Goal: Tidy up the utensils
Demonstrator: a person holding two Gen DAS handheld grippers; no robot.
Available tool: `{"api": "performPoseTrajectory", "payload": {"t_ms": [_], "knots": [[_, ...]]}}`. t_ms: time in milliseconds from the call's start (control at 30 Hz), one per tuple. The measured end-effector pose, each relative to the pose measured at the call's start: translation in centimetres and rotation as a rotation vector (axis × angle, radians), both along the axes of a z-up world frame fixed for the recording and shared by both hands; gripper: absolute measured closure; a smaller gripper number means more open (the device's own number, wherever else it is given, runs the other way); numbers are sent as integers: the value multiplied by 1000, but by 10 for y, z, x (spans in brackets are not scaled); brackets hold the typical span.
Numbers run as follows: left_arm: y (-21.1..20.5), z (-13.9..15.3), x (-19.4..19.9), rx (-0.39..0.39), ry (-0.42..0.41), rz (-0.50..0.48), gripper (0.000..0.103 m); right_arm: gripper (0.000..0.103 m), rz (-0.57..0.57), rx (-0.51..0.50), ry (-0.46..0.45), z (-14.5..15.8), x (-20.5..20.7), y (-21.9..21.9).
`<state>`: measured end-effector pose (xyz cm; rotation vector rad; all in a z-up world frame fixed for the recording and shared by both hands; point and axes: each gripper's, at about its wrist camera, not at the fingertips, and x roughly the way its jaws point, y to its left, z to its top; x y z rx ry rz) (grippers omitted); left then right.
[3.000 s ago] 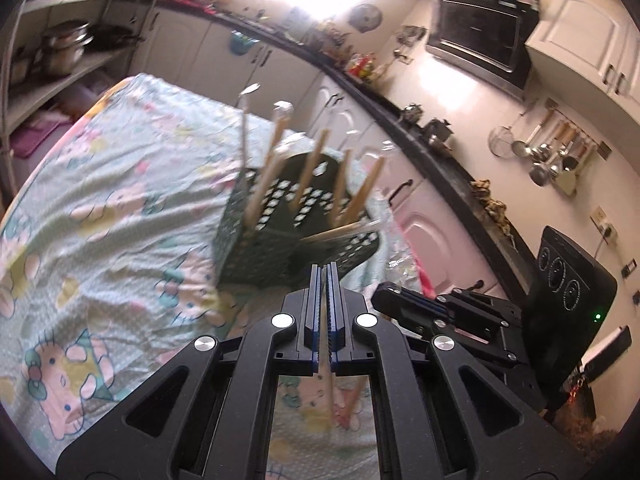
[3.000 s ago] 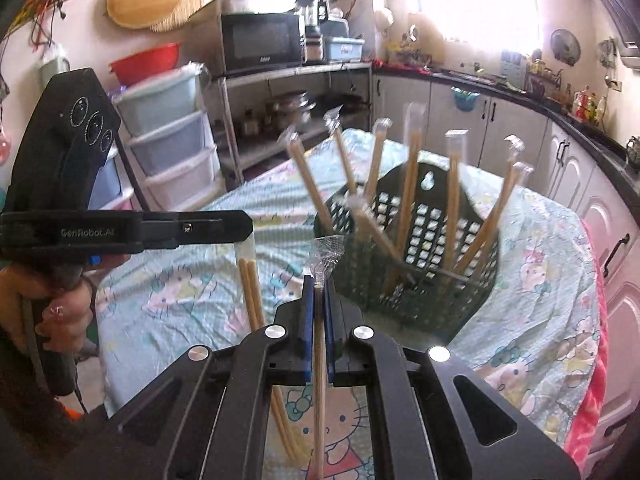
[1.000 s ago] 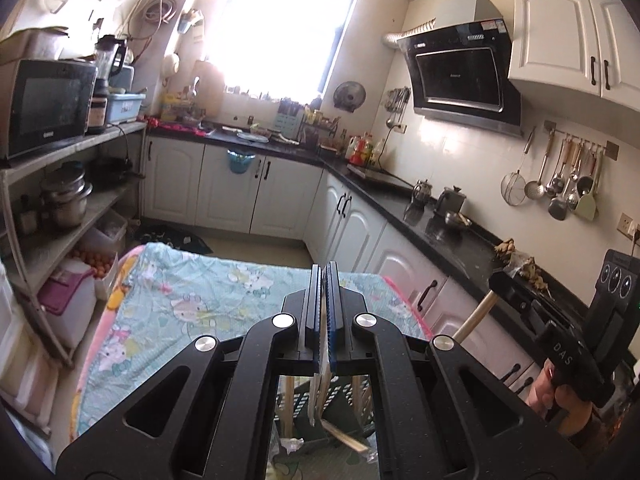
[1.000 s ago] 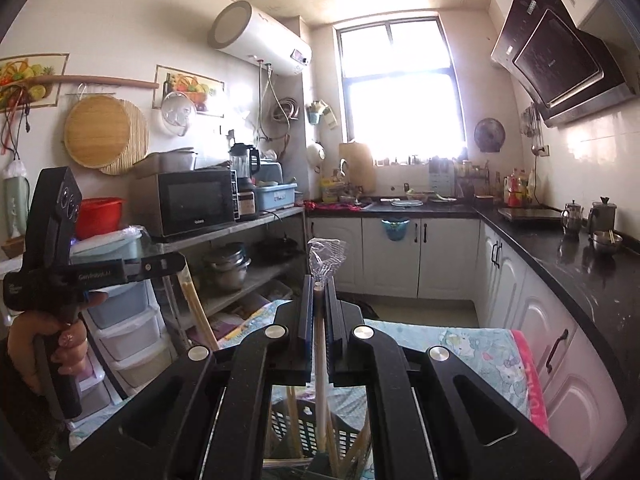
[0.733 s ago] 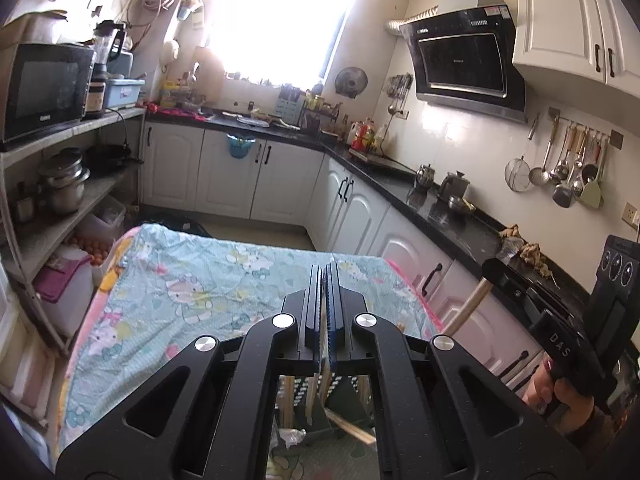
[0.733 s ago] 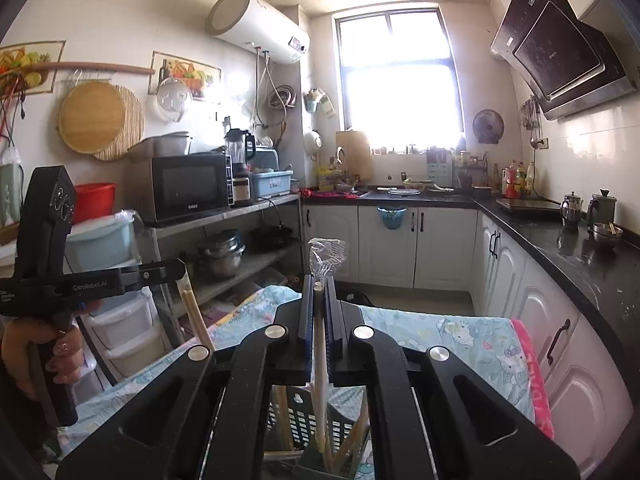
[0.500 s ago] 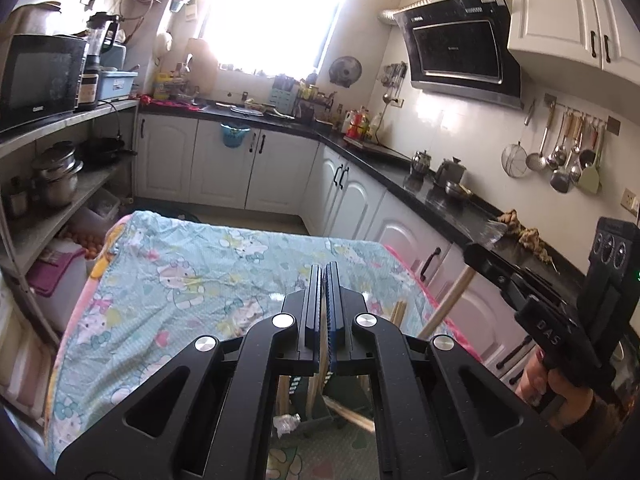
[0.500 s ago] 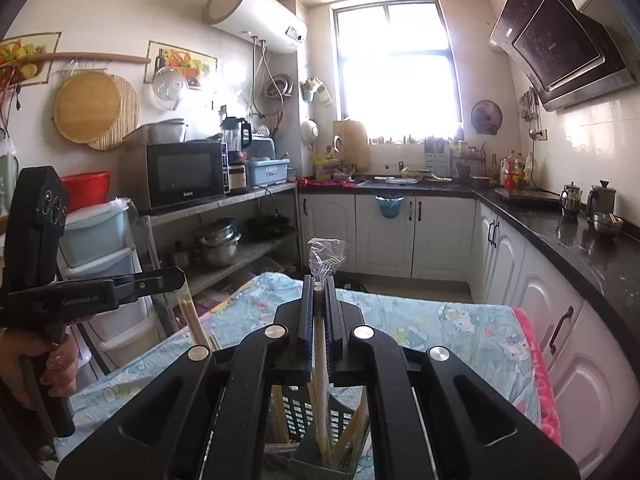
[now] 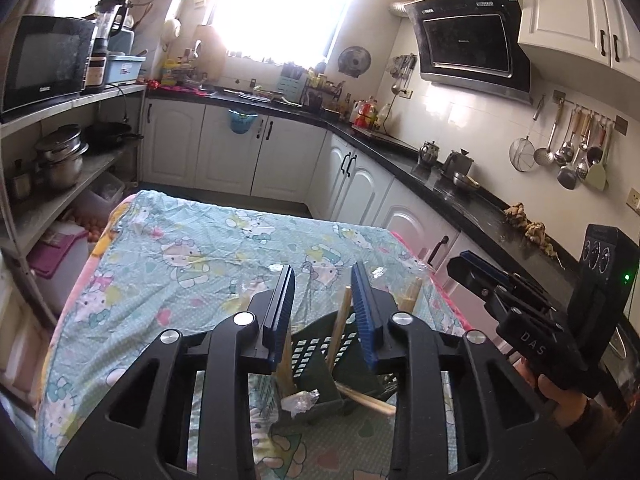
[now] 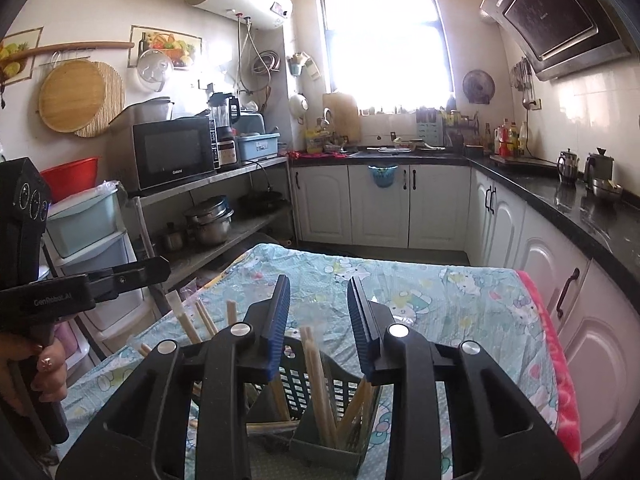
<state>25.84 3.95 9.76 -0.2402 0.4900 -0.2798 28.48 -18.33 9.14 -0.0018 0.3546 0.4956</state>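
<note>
- Low in the left wrist view, the left gripper [image 9: 322,312] has just been opening: its jaws stand apart, pressing nothing, and a chopstick [image 9: 340,328] leans free into the basket [image 9: 320,364] underneath (dropped there, I judge).
- Bottom centre of the right wrist view, the right gripper [image 10: 316,316] has likewise just been opening over the same basket [image 10: 298,390]; wrapped chopsticks [image 10: 316,376] stand upright inside, untouched by its pads.

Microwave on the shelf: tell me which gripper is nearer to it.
Left. The left gripper sits on the microwave's side of the basket, by the shelves; the right gripper on the counter side.
</note>
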Motion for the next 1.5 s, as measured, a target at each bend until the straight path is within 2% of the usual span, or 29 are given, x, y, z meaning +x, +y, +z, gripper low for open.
{"api": "performPoseTrajectory", "payload": {"t_ms": [67, 200, 467, 633, 700, 867, 1000, 1233, 1433, 1500], "knots": [[3, 2, -3, -5, -2, 10, 66, 70, 2, 0, -4, 2, -3, -1], [7, 8, -11, -3, -16, 26, 58, 63, -2, -6, -17, 8, -12, -3], [17, 25, -30, -21, -38, 65, 28, 49, -9, -10, -38, 20, -34, -7], [21, 31, -49, -26, -56, 91, 11, 35, -16, -8, -50, 26, -52, -10], [23, 32, -56, -28, -60, 108, 11, 27, -20, -10, -57, 27, -61, -11], [25, 32, -75, -24, -72, 152, 11, 14, -39, -24, -89, 29, -83, -11], [25, 31, -89, -3, -75, 169, 11, 9, -46, -11, -87, 27, -96, -14], [18, 18, -117, 54, -69, 179, 11, 7, -61, -6, -54, 14, -117, -16], [6, -7, -140, 115, -66, 179, 11, 7, -72, -9, 6, -14, -137, -16], [3, -18, -150, 112, -74, 174, 11, 7, -72, -17, 29, -31, -144, -15]]}}
